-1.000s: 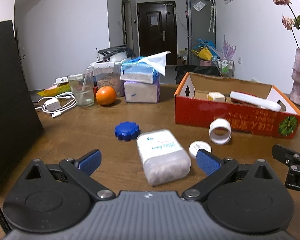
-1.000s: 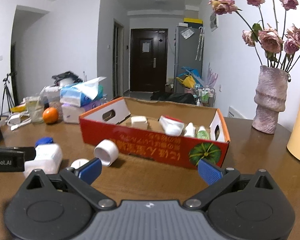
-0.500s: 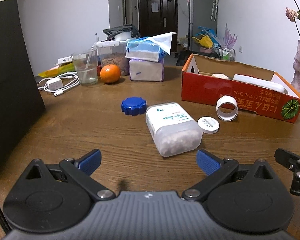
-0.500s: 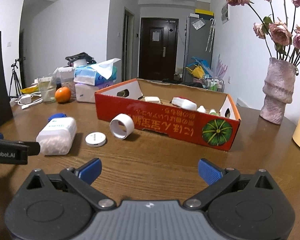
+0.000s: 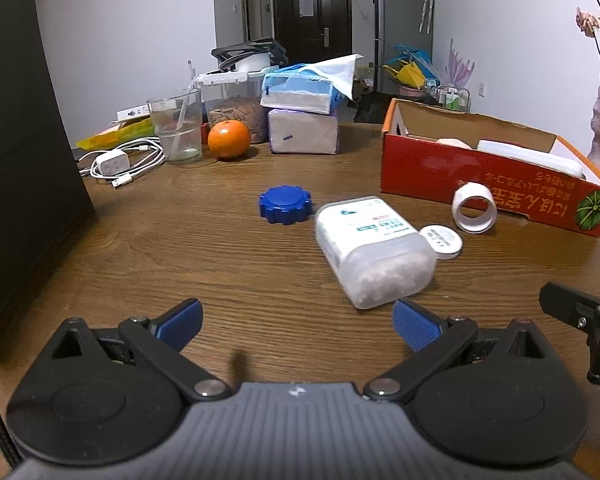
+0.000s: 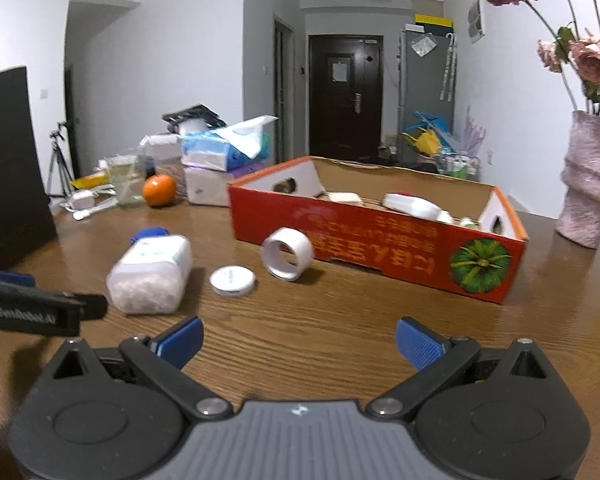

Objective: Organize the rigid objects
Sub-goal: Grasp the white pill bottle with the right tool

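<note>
From the left wrist view, the left gripper (image 5: 296, 322) hangs low over the wooden surface (image 5: 180, 248) with its blue-padded fingers spread wide and nothing between them. The white pill bottle (image 5: 374, 250) lies on its side just in front of the right-hand fingertip, apart from it. Taking the bottle as the mark: a blue scalloped cap (image 5: 286, 204) sits just behind it to the left, a small white round lid (image 5: 442, 242) touches or nearly touches its right side, and a white ring (image 5: 474, 207) stands on edge beyond that lid, against the red cardboard box (image 5: 480, 188).

From the right wrist view, the right gripper (image 6: 299, 340) is also spread wide and empty above the surface. The pill bottle (image 6: 150, 276) lies ahead to its left, with the lid (image 6: 233, 280) just right of it and the ring (image 6: 287, 254) further right, leaning at the box (image 6: 380, 240) front. The box holds several white items.
</note>
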Motion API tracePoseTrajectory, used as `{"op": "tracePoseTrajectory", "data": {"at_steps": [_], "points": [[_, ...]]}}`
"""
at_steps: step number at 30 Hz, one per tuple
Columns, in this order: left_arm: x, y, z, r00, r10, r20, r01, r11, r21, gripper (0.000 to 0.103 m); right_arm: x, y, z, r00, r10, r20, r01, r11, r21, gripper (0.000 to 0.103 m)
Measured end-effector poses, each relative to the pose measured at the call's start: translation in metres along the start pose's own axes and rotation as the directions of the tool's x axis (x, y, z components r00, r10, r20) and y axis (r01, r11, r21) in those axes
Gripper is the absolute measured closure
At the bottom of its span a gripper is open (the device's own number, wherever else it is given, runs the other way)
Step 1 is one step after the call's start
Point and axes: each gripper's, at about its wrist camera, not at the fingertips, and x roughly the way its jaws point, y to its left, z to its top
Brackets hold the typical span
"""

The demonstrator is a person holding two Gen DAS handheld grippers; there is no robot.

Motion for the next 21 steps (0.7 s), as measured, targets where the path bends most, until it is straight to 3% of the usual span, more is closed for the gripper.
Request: {"op": "tracePoseTrajectory", "data": {"at_steps": [15,21], "points": [[0.023,0.057,0.014,1.000,0.013,0.010,-0.013,1.000,0.019,0.000,0.040,0.066,0.025,0.998,0.062,-0.007,-0.062,0.997,-0.051,0.000],[0.034,0.081,0.019,1.000,-0.001,0.013,0.001,1.000,-0.019,0.000,0.056,0.084,0.026,0.997,0.070,-0.024,-0.071,0.996,-0.059,0.000]]}}
